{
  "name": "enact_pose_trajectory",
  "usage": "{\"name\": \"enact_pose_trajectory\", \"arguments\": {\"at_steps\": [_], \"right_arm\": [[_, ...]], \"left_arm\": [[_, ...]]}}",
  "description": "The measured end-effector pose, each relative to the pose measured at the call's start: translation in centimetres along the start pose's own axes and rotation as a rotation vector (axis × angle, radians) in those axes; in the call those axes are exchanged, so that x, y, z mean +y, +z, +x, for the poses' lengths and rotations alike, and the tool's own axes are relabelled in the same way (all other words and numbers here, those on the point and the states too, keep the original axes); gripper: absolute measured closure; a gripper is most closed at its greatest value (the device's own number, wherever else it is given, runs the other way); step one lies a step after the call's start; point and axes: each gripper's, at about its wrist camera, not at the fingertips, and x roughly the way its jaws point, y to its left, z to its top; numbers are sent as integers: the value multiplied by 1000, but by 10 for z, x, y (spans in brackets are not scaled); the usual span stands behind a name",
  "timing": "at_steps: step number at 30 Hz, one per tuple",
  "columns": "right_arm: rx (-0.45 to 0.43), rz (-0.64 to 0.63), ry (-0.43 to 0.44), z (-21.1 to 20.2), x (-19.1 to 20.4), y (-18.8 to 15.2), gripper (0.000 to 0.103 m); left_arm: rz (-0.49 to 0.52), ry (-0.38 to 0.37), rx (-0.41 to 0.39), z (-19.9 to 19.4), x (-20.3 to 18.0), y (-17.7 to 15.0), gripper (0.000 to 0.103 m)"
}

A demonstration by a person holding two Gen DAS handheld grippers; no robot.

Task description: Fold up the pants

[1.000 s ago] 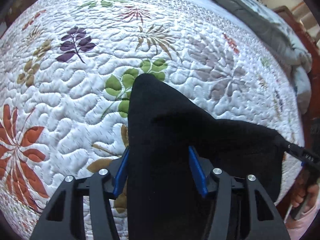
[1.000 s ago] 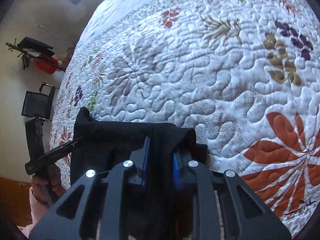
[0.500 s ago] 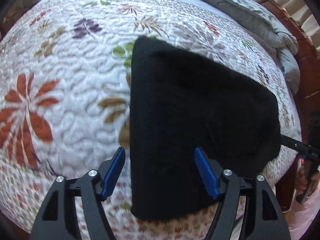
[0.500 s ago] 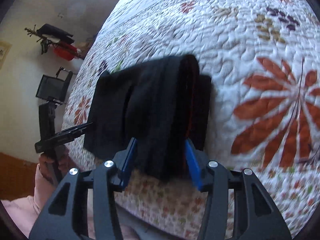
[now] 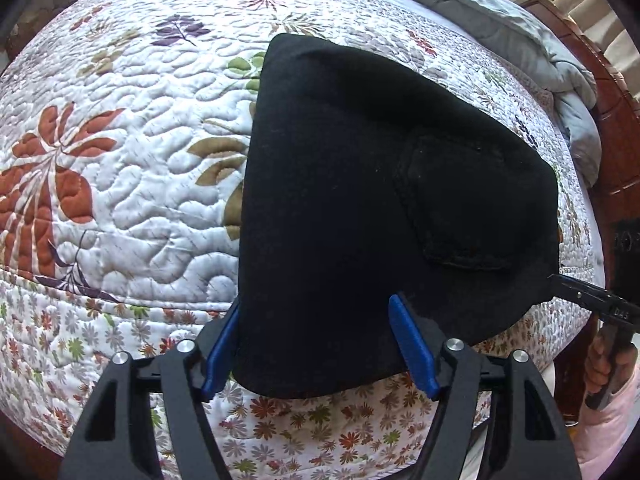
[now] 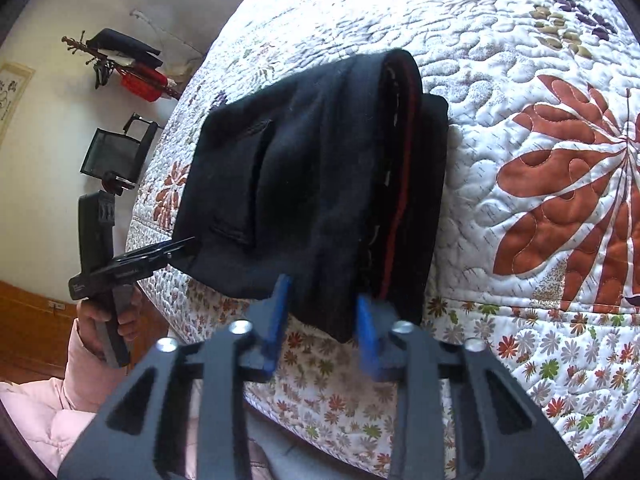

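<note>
The folded black fabric pants (image 5: 360,200) lie at the floral quilted bed (image 5: 120,160) edge; your left gripper (image 5: 316,344) and right gripper (image 6: 322,316) fingers stand spread, holding nothing. Folding appears complete.

a home bedroom: a bed under a floral quilt (image 5: 132,168), rumpled grey blanket (image 5: 520,28) upper right, wooden headboard (image 5: 616,92) at right edge.

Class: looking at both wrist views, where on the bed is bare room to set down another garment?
Free: the quilt left of the folded pants, and beyond them up to the grey blanket. Crowded: the near edge, where the pants overhang and both claws, left claw and right claw, sit.
</note>
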Motion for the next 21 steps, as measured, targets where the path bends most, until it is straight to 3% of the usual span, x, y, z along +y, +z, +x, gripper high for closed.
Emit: {"name": "enact_pose_trajectory", "arguments": {"at_steps": [2, 4, 6, 10, 14, 21], "right_arm": [[-3, 21, 17, -7, -2, 0, 91], [-3, 13, -3, -10, 1, 1, 92], [-4, 10, -46, -12, 5, 1, 92], [33, 32, -158, 1, -5, -1, 95], [29, 68, -114, 6, -16, -3, 94], [10, 7, -186, -4, 4, -3, 85]], "left_arm": [[2, 4, 3, -2, -2, 1, 41], [-25, 27, -4, -8, -2, 1, 60], [-41, 15, -9, -13, 0, 1, 61], [-27, 49, 5, -1, 0, -3, 56], [-9, 65, -5, 1, -4, -6, 53], [53, 145, -42, -13, -27, -15, 49]]}}
